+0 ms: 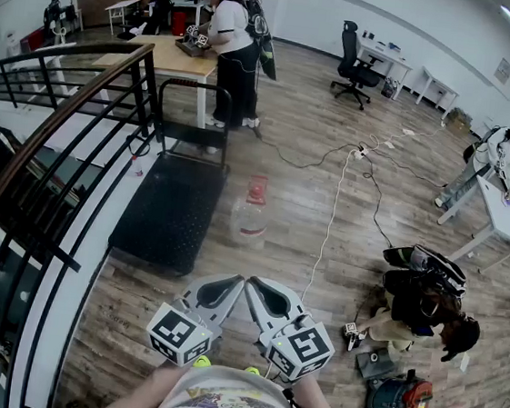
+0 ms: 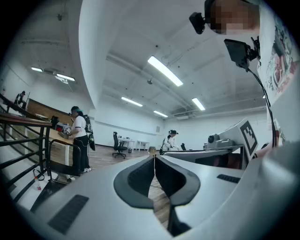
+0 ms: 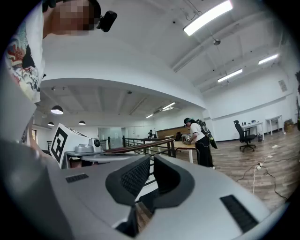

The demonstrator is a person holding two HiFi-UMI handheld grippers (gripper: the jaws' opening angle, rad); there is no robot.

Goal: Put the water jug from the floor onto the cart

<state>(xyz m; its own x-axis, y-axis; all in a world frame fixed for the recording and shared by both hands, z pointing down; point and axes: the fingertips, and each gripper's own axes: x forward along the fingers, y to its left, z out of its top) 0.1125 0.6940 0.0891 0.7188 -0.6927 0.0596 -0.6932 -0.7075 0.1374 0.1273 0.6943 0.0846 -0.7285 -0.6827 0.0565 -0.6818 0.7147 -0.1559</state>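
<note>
Head view: left tongs (image 1: 233, 287) and right tongs (image 1: 258, 289) both pressed together, empty, tips meeting by my chest; a ready pose, I judge. Water jug (image 1: 251, 210) stands on the floor (image 1: 293, 189) straight ahead of them, with the cart (image 1: 167, 216) ahead-left, just beside it.

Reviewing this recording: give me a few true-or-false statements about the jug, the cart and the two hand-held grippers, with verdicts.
1. The clear plastic water jug with a red cap stands on the wooden floor. True.
2. The flat black platform cart is to the jug's right in the head view. False: it is on the jug's left.
3. The left hand-held gripper and the right hand-held gripper are both shut, with nothing between their jaws. True.
4. The right hand-held gripper touches the jug. False: it is apart from the jug, close to the person's body.
</note>
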